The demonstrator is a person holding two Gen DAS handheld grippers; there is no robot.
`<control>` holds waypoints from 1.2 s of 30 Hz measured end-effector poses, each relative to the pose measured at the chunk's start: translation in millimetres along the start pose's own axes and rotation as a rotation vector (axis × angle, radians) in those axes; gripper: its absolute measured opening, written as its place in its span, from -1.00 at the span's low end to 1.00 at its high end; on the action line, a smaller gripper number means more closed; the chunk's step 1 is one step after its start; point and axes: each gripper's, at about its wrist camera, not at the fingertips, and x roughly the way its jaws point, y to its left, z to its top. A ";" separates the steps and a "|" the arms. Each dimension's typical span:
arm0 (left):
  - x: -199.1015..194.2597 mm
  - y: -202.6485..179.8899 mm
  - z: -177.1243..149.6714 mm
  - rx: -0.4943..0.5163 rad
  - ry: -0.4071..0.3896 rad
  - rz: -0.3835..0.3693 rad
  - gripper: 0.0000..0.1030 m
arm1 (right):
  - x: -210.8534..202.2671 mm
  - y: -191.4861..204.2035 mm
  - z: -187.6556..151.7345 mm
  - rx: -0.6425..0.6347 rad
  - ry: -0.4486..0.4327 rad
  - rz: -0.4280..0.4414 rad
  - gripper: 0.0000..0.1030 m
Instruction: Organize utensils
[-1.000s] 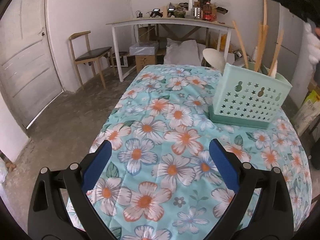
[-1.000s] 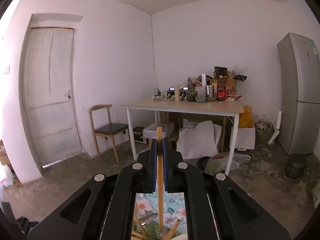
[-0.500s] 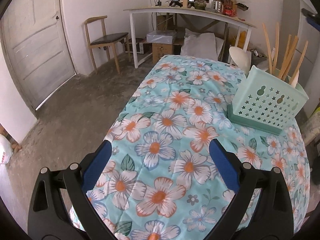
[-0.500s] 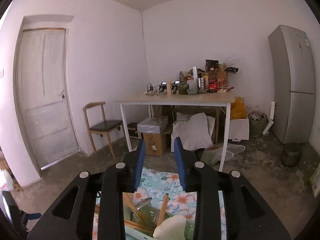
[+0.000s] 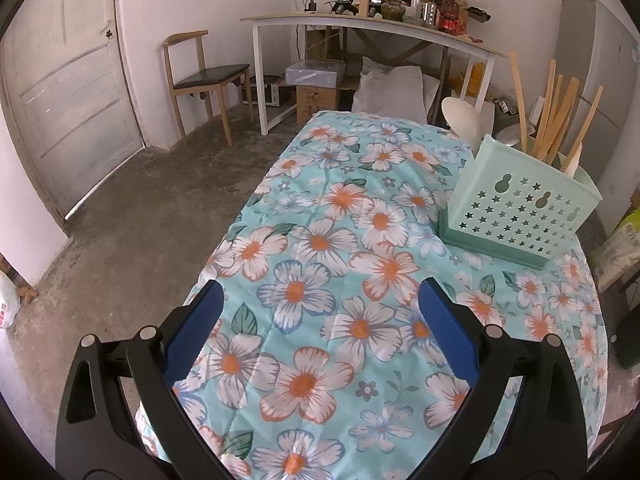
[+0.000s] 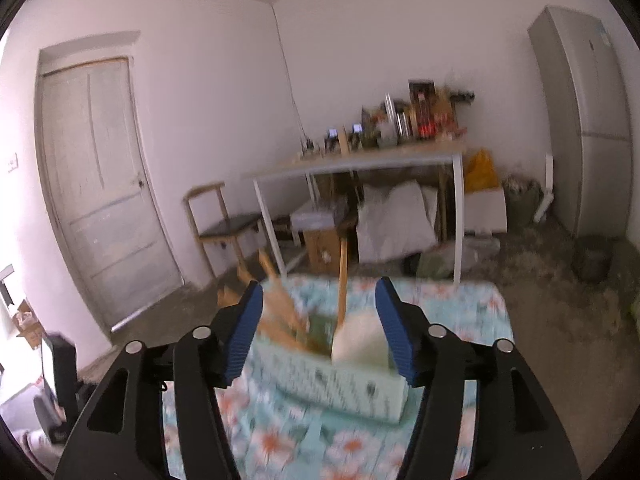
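Both grippers empty, fingers spread; utensils in the holder.

My left gripper (image 5: 318,304) hangs low over the near end of the floral tabletop (image 5: 320,240), tilted down. My right gripper (image 6: 318,312) sits above the one mint holder (image 6: 344,384), view blurred. The holder (image 5: 520,208) stands at the right edge, holding about six wooden sticks (image 5: 554,116), one white spoon (image 5: 462,118); exact count unclear.

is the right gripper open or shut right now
Open. The right gripper has its blue pads spread wide with nothing between them; the green utensil holder and its wooden utensils stand beyond.
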 end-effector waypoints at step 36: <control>-9.7 -36.8 -0.3 0.096 -0.004 -0.050 0.83 | 1.6 38.2 -110.2 0.048 0.251 -0.366 0.87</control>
